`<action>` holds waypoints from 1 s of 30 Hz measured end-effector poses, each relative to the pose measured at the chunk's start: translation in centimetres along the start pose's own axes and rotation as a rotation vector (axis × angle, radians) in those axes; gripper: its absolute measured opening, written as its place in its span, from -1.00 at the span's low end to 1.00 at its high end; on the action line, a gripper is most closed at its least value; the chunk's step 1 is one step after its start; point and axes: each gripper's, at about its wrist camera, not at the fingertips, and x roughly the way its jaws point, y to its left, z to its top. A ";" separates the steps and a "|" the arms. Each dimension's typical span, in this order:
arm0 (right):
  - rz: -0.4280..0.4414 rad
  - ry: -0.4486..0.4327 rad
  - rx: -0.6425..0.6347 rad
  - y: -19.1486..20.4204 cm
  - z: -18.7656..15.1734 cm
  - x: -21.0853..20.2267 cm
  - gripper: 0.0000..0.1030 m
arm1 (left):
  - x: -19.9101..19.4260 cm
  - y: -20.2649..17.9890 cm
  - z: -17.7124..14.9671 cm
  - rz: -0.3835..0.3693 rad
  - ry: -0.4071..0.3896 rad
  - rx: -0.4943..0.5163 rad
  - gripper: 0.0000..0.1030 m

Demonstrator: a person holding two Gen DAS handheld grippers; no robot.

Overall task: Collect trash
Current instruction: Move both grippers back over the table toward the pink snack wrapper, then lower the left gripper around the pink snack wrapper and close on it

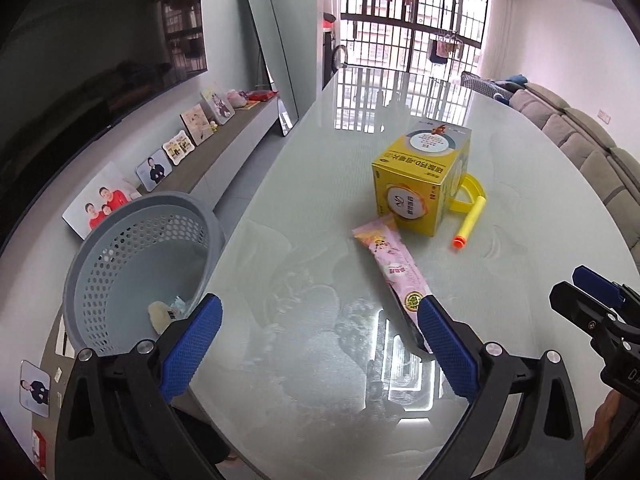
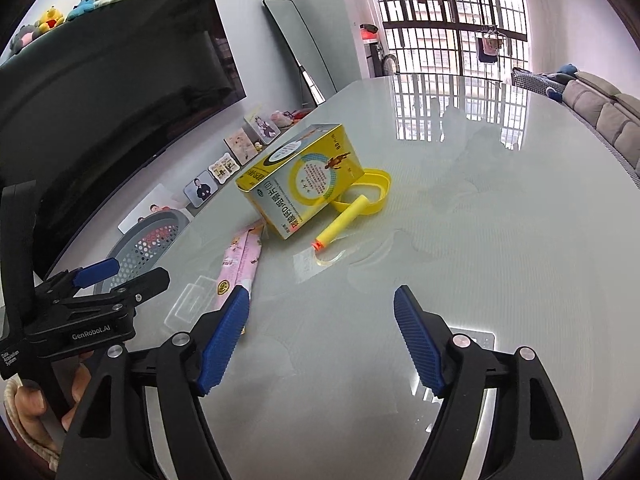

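A pink snack wrapper (image 1: pixel 394 268) lies flat on the glass table, also in the right wrist view (image 2: pixel 240 266). A yellow box (image 1: pixel 420 178) stands behind it, also seen from the right (image 2: pixel 308 184). A yellow foam dart (image 1: pixel 470 222) and a yellow ring (image 1: pixel 474 196) lie beside the box. A clear plastic piece (image 2: pixel 192 304) lies by the wrapper. A grey perforated basket (image 1: pixel 136 264) at the table's left edge holds a few scraps. My left gripper (image 1: pixel 320 318) is open and empty, its right finger over the wrapper's near end. My right gripper (image 2: pixel 320 304) is open and empty above bare table.
The glass table (image 2: pixel 500 220) extends far back toward a barred window. A low TV bench with photo frames (image 1: pixel 188 132) runs along the left wall under a TV. A grey sofa (image 1: pixel 592 148) lines the right side.
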 end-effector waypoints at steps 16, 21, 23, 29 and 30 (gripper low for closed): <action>-0.074 -0.022 0.058 -4.4 0.5 1.4 0.40 | 4.7 -5.3 0.1 0.023 0.099 0.011 0.87; -0.033 -0.016 0.127 -5.9 0.5 1.6 0.40 | 6.1 -6.2 0.4 0.043 0.117 0.005 0.86; -0.021 -0.014 0.146 -6.2 0.4 1.6 0.41 | 6.6 -6.3 0.6 0.043 0.122 -0.001 0.84; -0.015 -0.007 0.142 -6.1 0.3 1.8 0.41 | 7.3 -6.0 0.4 0.036 0.139 -0.012 0.47; -0.015 -0.010 0.143 -6.1 0.3 1.7 0.41 | 7.2 -6.0 0.4 0.032 0.134 -0.008 0.39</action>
